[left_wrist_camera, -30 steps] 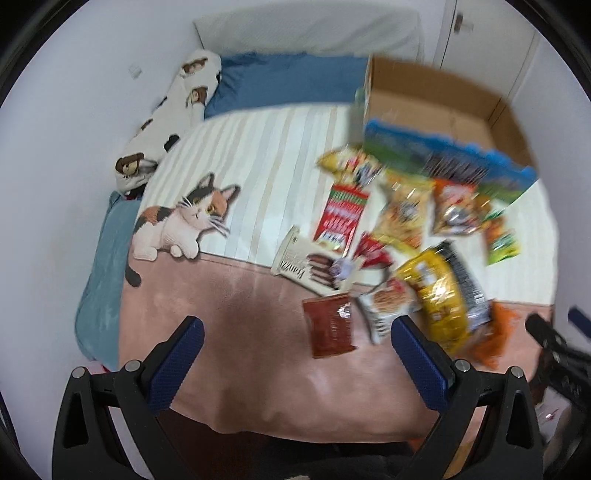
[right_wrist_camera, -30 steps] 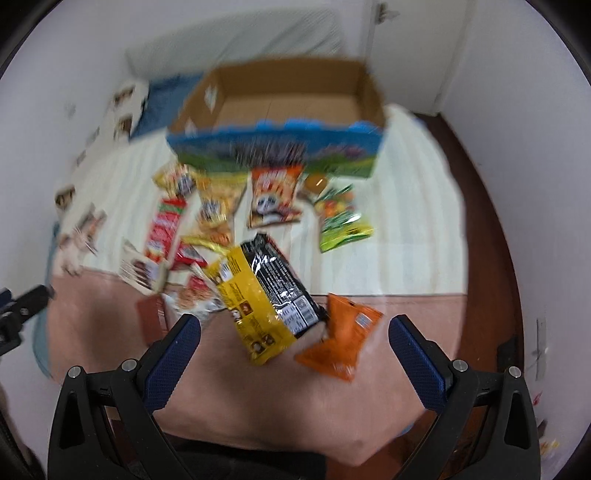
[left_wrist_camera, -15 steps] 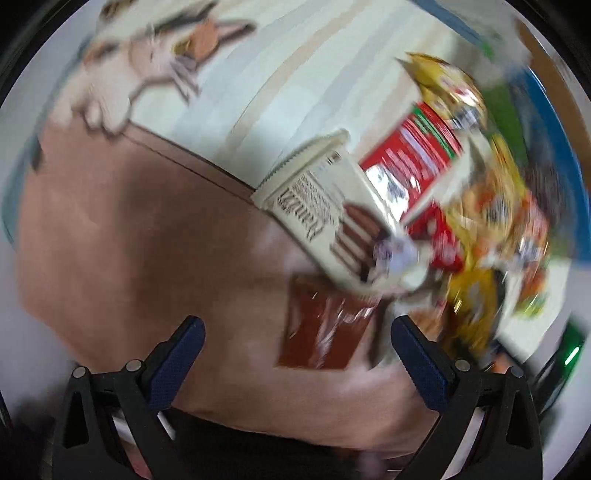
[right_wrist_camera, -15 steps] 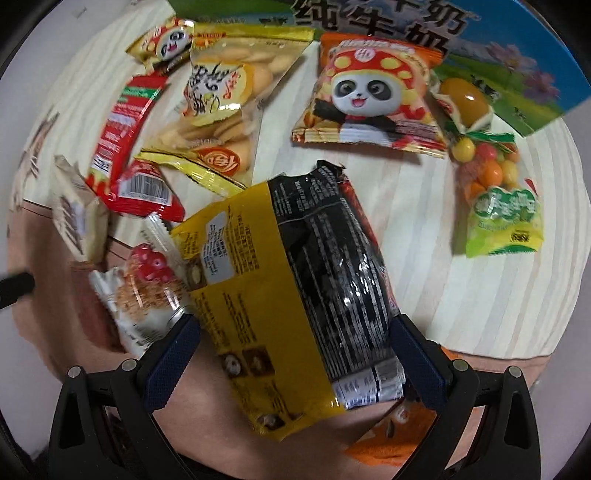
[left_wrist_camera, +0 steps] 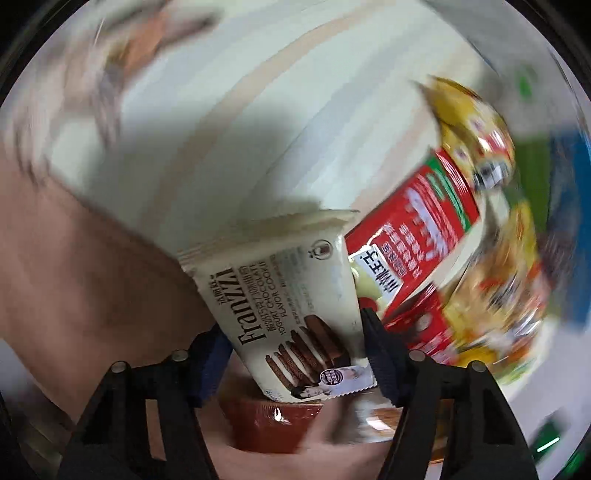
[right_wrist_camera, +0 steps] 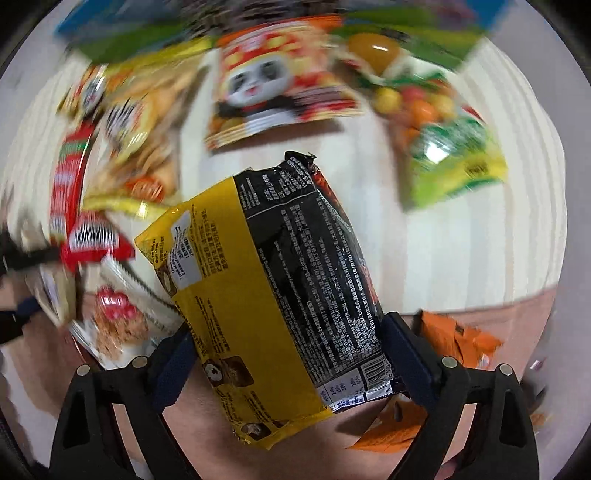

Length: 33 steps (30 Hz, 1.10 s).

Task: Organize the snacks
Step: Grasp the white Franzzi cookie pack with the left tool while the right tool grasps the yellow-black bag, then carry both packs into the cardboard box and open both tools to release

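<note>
In the left wrist view a cream Franzzi cookie pack (left_wrist_camera: 280,295) stands between the blue pads of my left gripper (left_wrist_camera: 291,328). The jaws are closing and both pads touch its sides. A dark red packet (left_wrist_camera: 269,424) lies under it. In the right wrist view a yellow and black pack (right_wrist_camera: 280,280) fills the gap of my right gripper (right_wrist_camera: 288,328). These jaws are closing too, with a pad against each long edge. Both grippers point down at the bed.
Loose snacks lie around on the striped and pink bedspread (right_wrist_camera: 461,258): a panda bag (right_wrist_camera: 273,85), a green candy bag (right_wrist_camera: 450,155), an orange packet (right_wrist_camera: 458,339), a red packet (left_wrist_camera: 417,229) and a white bag (right_wrist_camera: 118,325). The blue carton's side (right_wrist_camera: 110,22) is at the top.
Both grippers dropped down close to the snacks. The left jaws narrowed from wide open onto the cookie pack; the right jaws came down around the yellow and black pack.
</note>
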Each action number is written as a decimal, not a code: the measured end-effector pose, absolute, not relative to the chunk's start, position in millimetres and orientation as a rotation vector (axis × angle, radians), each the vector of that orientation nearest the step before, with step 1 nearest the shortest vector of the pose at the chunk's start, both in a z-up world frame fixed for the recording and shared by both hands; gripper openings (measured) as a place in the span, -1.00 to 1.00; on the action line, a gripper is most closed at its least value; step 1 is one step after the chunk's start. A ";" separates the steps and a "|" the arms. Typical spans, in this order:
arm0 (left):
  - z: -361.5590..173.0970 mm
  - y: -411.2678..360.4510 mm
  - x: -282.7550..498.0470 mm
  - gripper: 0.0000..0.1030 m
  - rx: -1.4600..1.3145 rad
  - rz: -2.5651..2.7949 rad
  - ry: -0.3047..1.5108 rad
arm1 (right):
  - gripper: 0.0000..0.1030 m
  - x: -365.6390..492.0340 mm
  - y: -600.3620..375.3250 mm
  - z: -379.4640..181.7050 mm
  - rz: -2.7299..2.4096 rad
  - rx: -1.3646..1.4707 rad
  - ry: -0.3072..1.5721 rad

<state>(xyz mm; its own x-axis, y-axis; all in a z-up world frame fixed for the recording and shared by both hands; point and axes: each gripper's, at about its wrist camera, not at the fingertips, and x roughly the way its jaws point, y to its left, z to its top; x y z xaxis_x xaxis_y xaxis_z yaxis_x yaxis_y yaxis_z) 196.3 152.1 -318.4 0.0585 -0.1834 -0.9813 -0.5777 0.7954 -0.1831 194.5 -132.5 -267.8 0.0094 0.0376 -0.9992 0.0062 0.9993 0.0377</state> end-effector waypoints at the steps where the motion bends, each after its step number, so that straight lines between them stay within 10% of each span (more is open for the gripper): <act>1: -309.5 144.2 199.1 0.22 -0.495 0.317 1.509 | 0.87 193.0 -140.2 -267.8 0.011 0.103 1.561; 7: -299.5 111.4 199.5 0.26 0.010 0.183 1.552 | 0.92 189.4 -149.6 -292.6 0.018 0.288 1.620; 17: -309.9 189.2 174.8 0.40 -0.521 0.194 1.484 | 0.93 186.5 -116.6 -313.8 0.008 0.097 1.638; 21: -343.4 230.5 148.7 0.10 -0.535 0.216 1.437 | 0.84 176.4 -103.6 -328.8 -0.044 0.061 1.602; 33: -218.9 184.3 112.5 0.08 -0.250 0.289 1.361 | 0.71 136.5 -75.8 -295.4 0.013 0.176 1.531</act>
<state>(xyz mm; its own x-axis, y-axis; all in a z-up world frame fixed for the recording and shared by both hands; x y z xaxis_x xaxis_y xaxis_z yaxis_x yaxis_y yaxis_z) 112.5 184.3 -218.9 0.1830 0.0583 -0.9814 -0.3460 0.9382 -0.0088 136.5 -75.8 -295.4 0.0419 0.1189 -0.9920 0.1019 0.9872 0.1227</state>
